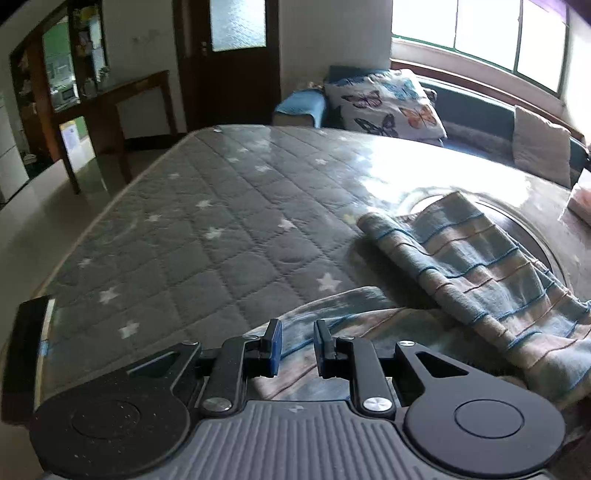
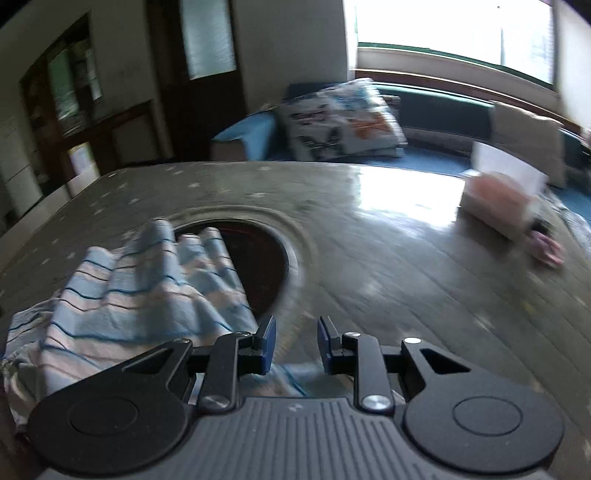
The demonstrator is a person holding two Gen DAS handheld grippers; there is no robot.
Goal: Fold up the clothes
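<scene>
Striped cloth (image 1: 480,266) in blue, pink and white lies on a table with a grey quilted cover (image 1: 207,229) that has small white stars on it. Part of the cloth is folded over itself and makes a long band going up and away across the table. It also covers part of a dark round hole (image 2: 258,266) in the table top.

In the left wrist view, the left gripper (image 1: 297,347) sits low over the near edge of the cloth. Its two blue pads are a little apart. Cloth shows in the gap behind them, but the pads do not pinch it. Most of the cloth lies ahead and to the right of this gripper.

In the right wrist view, the right gripper (image 2: 296,345) also has its pads a little apart, with nothing pinched between them. The cloth lies to the left of it and a bit of it goes under the left finger. Ahead of the gap is only the grey cover. This picture is blurry.

Farther to the right on the table sits a pink and white box (image 2: 502,199). Behind the table is a butterfly pillow (image 1: 384,99) on a blue sofa (image 1: 476,107) under a bright window (image 1: 487,29).
</scene>
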